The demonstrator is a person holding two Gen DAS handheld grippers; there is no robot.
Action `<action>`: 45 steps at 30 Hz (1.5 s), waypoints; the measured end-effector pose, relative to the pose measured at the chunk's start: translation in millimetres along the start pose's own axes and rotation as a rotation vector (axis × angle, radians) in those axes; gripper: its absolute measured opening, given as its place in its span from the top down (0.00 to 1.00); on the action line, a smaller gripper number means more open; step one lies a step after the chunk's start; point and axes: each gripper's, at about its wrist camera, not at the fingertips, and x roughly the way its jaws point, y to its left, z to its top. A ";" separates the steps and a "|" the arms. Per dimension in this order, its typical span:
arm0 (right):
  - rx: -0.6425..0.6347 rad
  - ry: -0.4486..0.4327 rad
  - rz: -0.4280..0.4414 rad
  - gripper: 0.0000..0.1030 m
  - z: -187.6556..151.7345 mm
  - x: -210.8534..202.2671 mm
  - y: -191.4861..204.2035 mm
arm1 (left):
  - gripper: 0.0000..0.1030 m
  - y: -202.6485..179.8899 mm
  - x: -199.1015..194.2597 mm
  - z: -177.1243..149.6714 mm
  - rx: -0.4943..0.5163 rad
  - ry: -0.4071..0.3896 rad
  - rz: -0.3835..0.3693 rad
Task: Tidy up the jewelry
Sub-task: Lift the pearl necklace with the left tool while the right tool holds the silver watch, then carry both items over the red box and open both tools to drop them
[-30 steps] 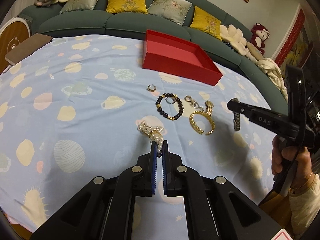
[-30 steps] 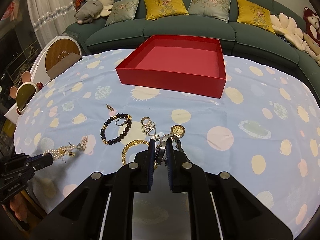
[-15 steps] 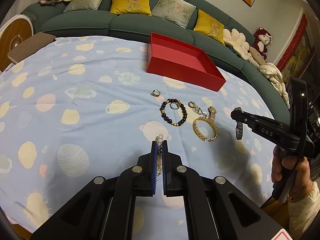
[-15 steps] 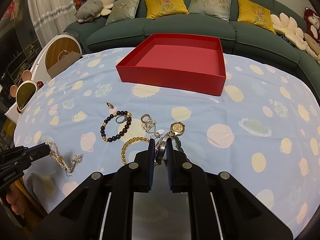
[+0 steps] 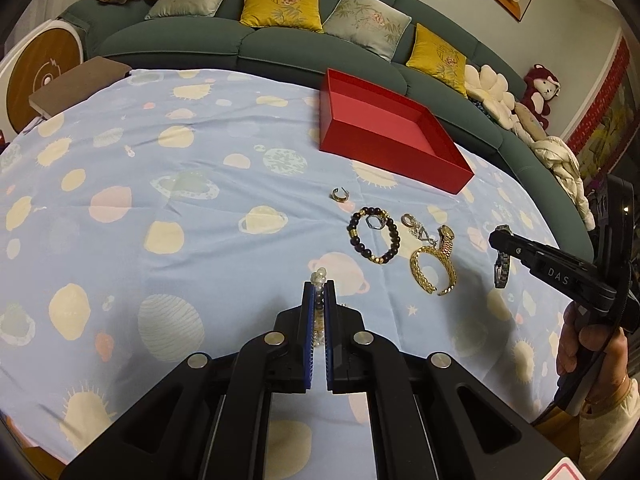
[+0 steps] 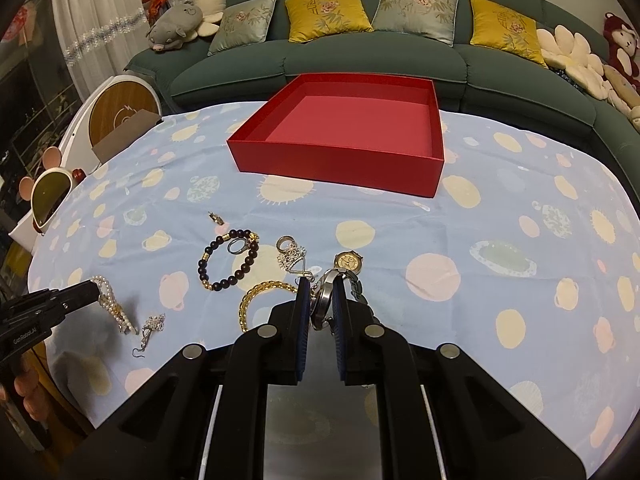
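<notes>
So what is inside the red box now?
The red box looks empty: only its bare pink floor shows. The strip just behind its near wall is hidden, so something small could lie there.

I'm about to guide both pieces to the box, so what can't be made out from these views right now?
- Left wrist view: most of the white pearl strand in the left gripper, hidden between its fingers.
- Right wrist view: the dial of the silver metal-band watch in the right gripper, edge-on between the pads.
- Both views: the near strip of the red cardboard box floor, behind its front wall.
</notes>
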 end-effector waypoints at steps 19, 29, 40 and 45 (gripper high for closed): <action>0.044 -0.158 0.020 0.90 101.5 -18.8 -24.7 | 0.98 -64.2 9.5 139.6 0.155 -0.157 0.003; 0.085 -0.144 0.003 0.90 201.6 51.4 -64.3 | 0.98 -93.5 97.3 248.0 0.205 -0.173 -0.011; 0.186 -0.051 0.002 0.90 240.5 146.4 -103.1 | 0.98 -99.0 205.7 302.4 0.213 -0.093 0.045; 0.179 -0.023 -0.016 0.90 248.4 168.4 -108.3 | 0.98 -99.6 233.5 307.7 0.203 -0.069 0.094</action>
